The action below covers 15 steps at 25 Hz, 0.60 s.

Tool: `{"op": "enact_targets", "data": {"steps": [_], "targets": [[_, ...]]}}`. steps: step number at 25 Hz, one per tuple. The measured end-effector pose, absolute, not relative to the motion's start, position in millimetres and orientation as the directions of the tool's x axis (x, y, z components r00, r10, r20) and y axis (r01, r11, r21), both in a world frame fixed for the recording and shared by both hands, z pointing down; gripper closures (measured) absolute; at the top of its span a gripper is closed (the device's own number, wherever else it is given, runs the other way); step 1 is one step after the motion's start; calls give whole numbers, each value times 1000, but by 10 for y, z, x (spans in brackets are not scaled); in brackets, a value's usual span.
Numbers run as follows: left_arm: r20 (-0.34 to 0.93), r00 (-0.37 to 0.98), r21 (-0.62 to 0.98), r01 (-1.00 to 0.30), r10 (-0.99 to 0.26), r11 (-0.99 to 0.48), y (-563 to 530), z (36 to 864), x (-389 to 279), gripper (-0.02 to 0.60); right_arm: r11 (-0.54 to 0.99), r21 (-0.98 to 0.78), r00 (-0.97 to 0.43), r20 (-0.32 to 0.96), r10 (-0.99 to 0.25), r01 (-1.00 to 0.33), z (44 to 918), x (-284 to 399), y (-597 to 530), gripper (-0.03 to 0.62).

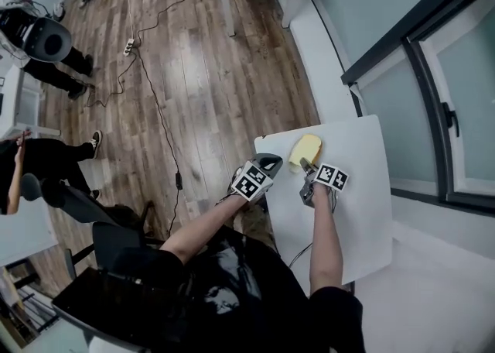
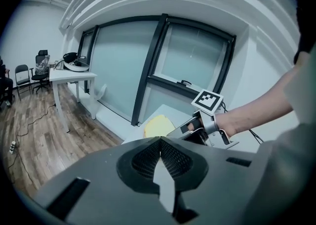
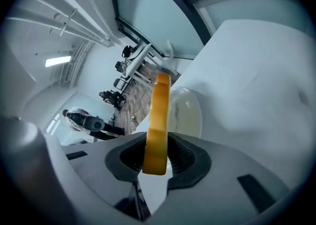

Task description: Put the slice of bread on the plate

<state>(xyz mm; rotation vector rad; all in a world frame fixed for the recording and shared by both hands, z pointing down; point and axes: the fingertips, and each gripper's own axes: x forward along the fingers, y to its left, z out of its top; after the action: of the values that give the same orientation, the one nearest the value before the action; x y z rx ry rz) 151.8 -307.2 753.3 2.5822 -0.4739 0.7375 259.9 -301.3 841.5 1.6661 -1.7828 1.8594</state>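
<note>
The right gripper pinches the slice of bread on edge between its fingers, aimed at the plate at 1 o'clock on the desk, seemingly to lay it flat. The left gripper, fingers pressed together on nothing, waits at its 9 o'clock.

White plate on white table

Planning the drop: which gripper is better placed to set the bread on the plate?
Right. The right gripper is shut on the bread slice, held on edge with the plate directly ahead. The left gripper is shut and empty.
</note>
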Motion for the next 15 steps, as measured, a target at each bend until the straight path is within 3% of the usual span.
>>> {"op": "enact_targets", "data": {"steps": [5, 7, 12, 15], "targets": [[576, 801, 342, -419, -164, -841, -2946, 7525, 1443, 578, -313, -560, -353, 776, -523, -767, 8355, 2691, -3029, 487], [587, 795, 342, -413, -151, -844, -2905, 7571, 1422, 578, -289, -484, -317, 823, -471, -826, 8375, 2696, -3006, 427], [585, 799, 356, -406, -138, -842, -2845, 7565, 1429, 578, -286, -354, -223, 887, -404, -890, 8441, 2813, -2937, 425], [587, 798, 364, -407, -133, -838, -2829, 7571, 1424, 578, -268, -348, -235, 896, -376, -898, 8472, 2821, -2861, 357]]}}
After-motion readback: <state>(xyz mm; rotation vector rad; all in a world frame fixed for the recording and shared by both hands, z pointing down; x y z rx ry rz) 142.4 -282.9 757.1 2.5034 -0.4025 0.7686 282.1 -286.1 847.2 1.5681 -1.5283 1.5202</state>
